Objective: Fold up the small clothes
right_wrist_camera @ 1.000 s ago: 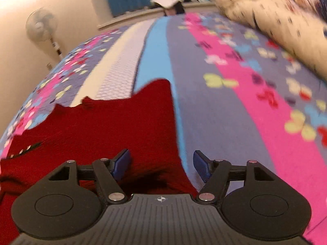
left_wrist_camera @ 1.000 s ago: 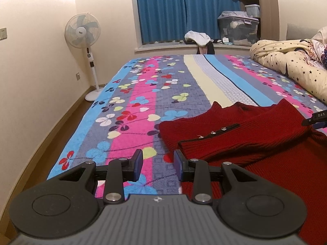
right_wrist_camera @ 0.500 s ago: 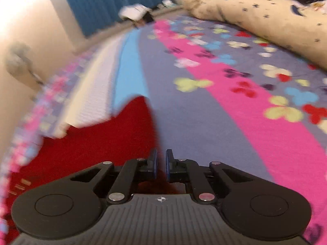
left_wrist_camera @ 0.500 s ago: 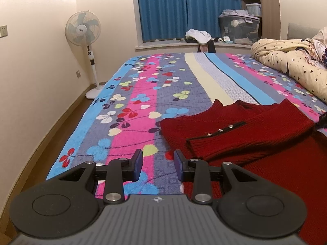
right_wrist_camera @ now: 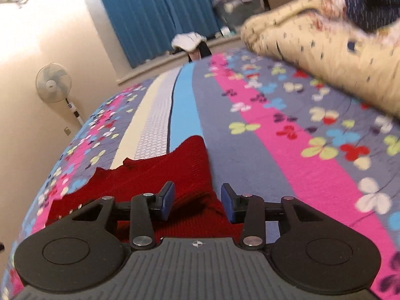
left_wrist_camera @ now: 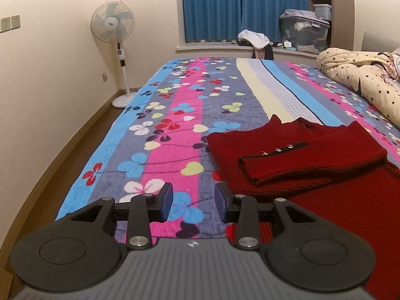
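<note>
A dark red knit sweater (left_wrist_camera: 312, 175) lies flat on the striped, flowered bedspread (left_wrist_camera: 175, 135), one sleeve (left_wrist_camera: 307, 161) with small buttons folded across its body. My left gripper (left_wrist_camera: 193, 205) is open and empty, hovering over the bedspread just left of the sweater's left edge. In the right wrist view the sweater (right_wrist_camera: 175, 175) lies below and ahead of my right gripper (right_wrist_camera: 197, 201), which is open and empty over the sweater's right edge.
A cream star-print duvet (left_wrist_camera: 362, 82) is bunched at the bed's right side, also in the right wrist view (right_wrist_camera: 337, 57). A standing fan (left_wrist_camera: 113, 40) is by the left wall. The bed's left edge drops to a wood floor (left_wrist_camera: 50, 175). Storage boxes (left_wrist_camera: 303, 32) stand by the blue curtain.
My right gripper was shut on the sweater's right edge half a second ago and is now open and raised. My left gripper has opened wider and drifted slightly back and left.
</note>
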A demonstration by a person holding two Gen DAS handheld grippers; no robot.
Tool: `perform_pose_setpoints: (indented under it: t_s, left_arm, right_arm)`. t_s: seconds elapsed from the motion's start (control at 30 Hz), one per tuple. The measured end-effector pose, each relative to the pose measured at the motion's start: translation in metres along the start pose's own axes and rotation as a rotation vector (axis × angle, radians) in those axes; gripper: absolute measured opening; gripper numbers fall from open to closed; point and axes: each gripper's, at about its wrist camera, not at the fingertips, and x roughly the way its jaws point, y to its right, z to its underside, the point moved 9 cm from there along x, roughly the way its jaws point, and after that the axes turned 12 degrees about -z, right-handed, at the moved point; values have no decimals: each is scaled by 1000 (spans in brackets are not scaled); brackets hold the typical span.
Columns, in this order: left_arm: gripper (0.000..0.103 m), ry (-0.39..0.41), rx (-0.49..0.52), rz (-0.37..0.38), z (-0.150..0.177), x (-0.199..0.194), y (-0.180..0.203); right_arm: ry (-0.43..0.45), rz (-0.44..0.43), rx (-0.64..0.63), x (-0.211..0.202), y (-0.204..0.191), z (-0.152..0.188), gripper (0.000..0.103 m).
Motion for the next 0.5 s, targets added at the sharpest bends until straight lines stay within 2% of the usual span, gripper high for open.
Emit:
perform_pose_setpoints:
  t_s: [0.13, 0.27, 0.4, 0.5]
  left_arm:
    - [42, 24, 18, 6, 5, -17, -3]
    - [42, 50, 70, 17, 14, -34, -8]
    - [42, 58, 113, 41, 30, -52, -11]
    - [42, 37, 83, 69, 44, -65, -12]
  right_arm:
    - [48, 0, -10, -40, -8, 5, 43]
    - [98, 28, -104, -69, -10, 3, 43]
    - [92, 48, -166, -91, 0, 9, 43]
    - [84, 66, -176, -111, 16, 15, 39]
